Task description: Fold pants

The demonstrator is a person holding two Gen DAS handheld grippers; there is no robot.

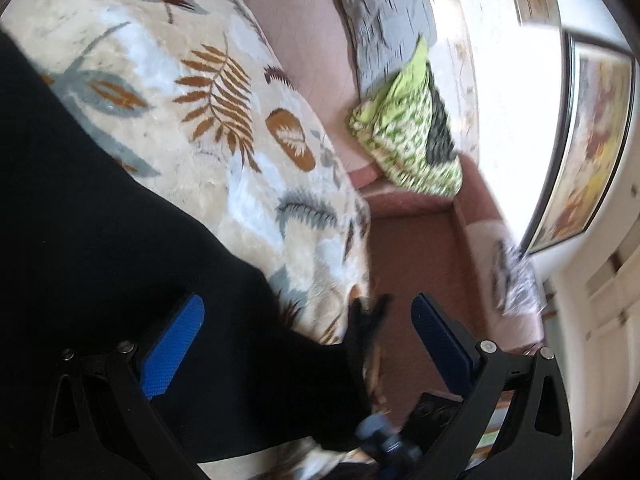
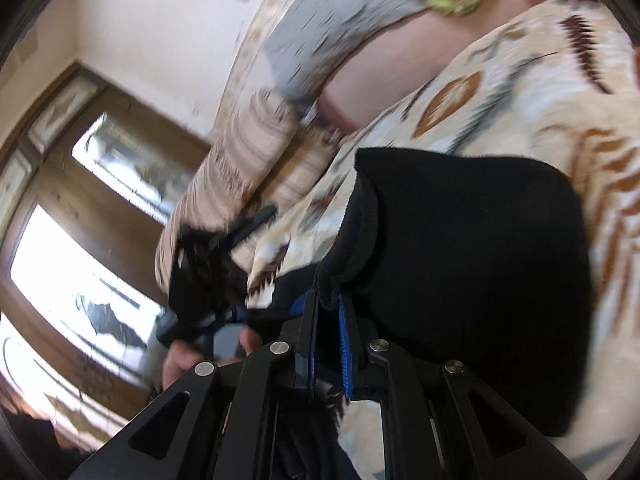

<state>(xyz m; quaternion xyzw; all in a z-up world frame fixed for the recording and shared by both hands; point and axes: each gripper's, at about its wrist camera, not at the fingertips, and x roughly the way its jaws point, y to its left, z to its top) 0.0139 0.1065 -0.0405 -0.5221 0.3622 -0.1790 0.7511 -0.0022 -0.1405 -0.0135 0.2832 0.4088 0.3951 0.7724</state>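
Note:
Black pants (image 1: 120,240) lie on a cream leaf-print blanket (image 1: 208,92). In the left wrist view my left gripper (image 1: 308,316) is open, its blue pads (image 1: 176,344) wide apart, with the pants' edge lying between them. In the right wrist view my right gripper (image 2: 329,312) is shut on a folded edge of the black pants (image 2: 472,272), which bulges up beyond the fingers. The left gripper (image 2: 212,264) shows blurred to the left there, with a hand below it.
A green patterned pillow (image 1: 408,136) and a grey pillow (image 1: 384,12) lie on a pink sheet by the wall. A framed picture (image 1: 592,152) hangs at right. A striped bolster (image 2: 240,168) and a window (image 2: 80,264) are at left in the right wrist view.

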